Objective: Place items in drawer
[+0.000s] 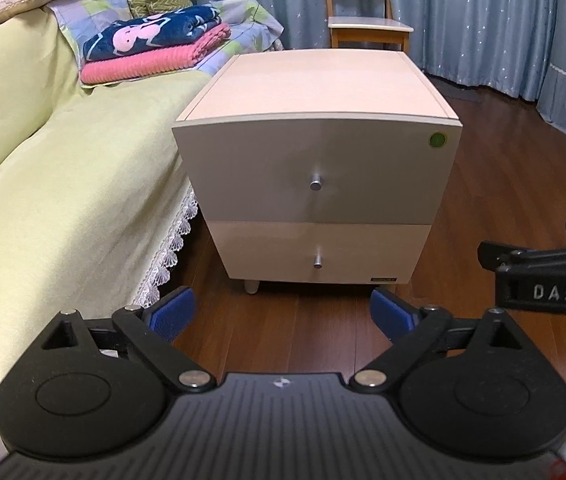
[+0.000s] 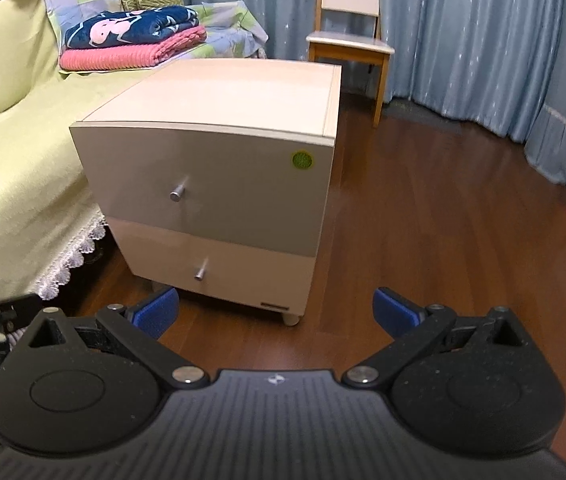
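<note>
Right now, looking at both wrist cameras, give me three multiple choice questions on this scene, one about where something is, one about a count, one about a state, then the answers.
1. Where is the green round sticker?
A. on the upper right corner of the top drawer front
B. on the bottom drawer front
C. on the chair seat

2. How many drawer knobs does the nightstand show?
A. one
B. two
C. four

3. What state are the two drawers in?
A. both shut
B. top one pulled out
C. bottom one pulled out

Answers:
1 A, the sticker sits near the top drawer's upper right corner in both views.
2 B, one top knob and one bottom knob, one per drawer.
3 A, both fronts lie flush with the cabinet, and the left gripper and right gripper are open and empty, well short of it.
</note>
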### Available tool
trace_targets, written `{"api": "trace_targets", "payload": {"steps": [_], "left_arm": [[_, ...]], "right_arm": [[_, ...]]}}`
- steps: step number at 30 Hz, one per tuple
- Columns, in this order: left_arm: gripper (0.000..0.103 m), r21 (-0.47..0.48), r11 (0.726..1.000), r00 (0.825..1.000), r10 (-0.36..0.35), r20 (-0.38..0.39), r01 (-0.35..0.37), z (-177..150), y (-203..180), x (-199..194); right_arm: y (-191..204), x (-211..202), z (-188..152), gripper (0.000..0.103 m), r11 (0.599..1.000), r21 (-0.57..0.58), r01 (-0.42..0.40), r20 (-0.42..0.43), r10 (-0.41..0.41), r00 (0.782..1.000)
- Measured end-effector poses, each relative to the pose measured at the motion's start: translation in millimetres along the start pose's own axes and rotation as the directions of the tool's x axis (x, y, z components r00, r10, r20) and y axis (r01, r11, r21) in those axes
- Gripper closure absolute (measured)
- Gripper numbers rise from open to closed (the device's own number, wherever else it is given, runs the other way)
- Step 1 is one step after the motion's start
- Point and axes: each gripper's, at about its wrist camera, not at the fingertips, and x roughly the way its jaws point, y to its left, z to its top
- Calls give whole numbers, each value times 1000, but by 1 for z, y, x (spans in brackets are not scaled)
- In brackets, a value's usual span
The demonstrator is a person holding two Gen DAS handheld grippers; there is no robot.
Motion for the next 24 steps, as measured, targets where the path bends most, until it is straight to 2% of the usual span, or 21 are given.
{"api": "trace_targets", "payload": {"steps": [7, 13, 22, 24], "left_arm": [[8, -43, 999, 1000, 5, -12, -6, -4, 10, 0], [8, -54, 998, 999, 33, 12, -33, -5, 17, -5], [8, -73, 993, 996, 94, -2, -94, -2, 27, 1], [8, -72, 993, 996, 89, -5, -90, -1, 29, 5]], "right_arm": [[2, 2, 4, 1, 998, 41, -45, -21, 46, 999], [4, 12, 5, 1, 997, 37, -74, -31, 75, 997], [11, 31, 12, 1, 996, 35, -86, -47, 88, 995], [12, 37, 14, 1, 996, 34, -85, -51, 86, 995]]}}
